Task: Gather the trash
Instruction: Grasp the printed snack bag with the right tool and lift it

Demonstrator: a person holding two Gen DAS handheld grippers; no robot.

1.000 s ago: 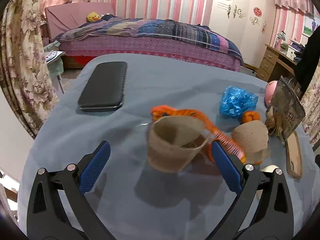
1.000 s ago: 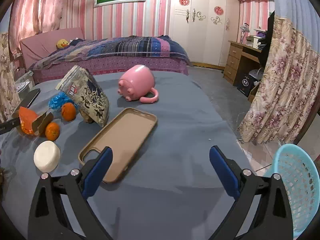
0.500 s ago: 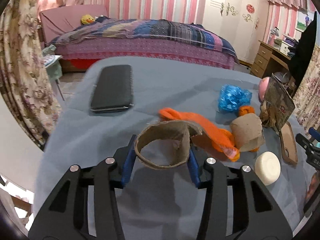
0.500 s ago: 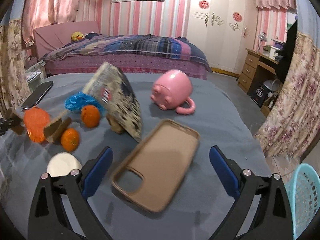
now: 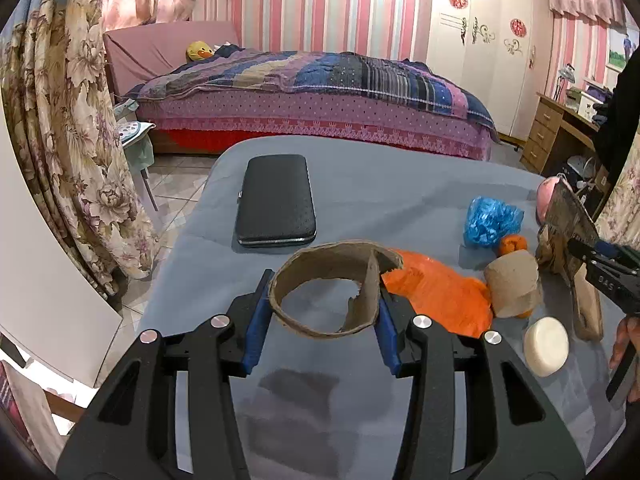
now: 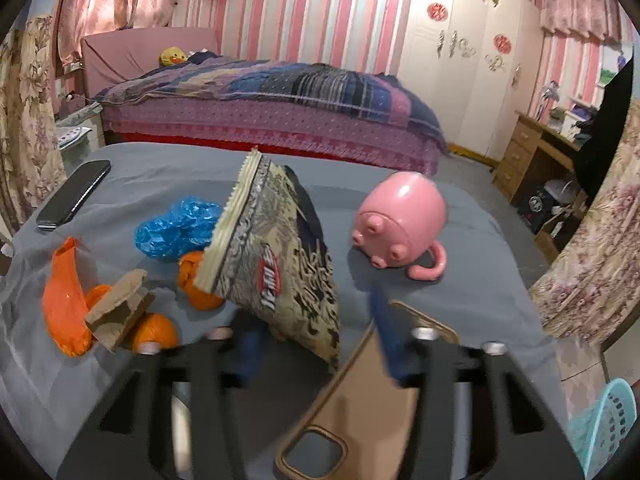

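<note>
My left gripper (image 5: 320,320) is shut on a torn brown cardboard ring (image 5: 328,284), held a little above the grey table (image 5: 360,200). My right gripper (image 6: 316,340) is blurred and its jaws are closing around the lower corner of a printed snack bag (image 6: 272,248). The bag is between the pads, with gaps still showing on both sides. A crumpled blue plastic bag (image 6: 176,228), an orange plastic bag (image 6: 64,304) and a second cardboard piece (image 6: 120,308) lie left of the snack bag. The left wrist view shows the right gripper (image 5: 600,256) at the snack bag (image 5: 568,216).
A black case (image 5: 276,200) lies at the table's far left. Oranges (image 6: 154,330), a pink mug (image 6: 400,220), a tan phone case (image 6: 368,400) and a white round bar (image 5: 546,346) share the table. A teal basket (image 6: 604,428) stands on the floor, right.
My left gripper closed on the cardboard ring and lifted it off the table. My right gripper swung left over the phone case to the snack bag, and its jaws narrowed.
</note>
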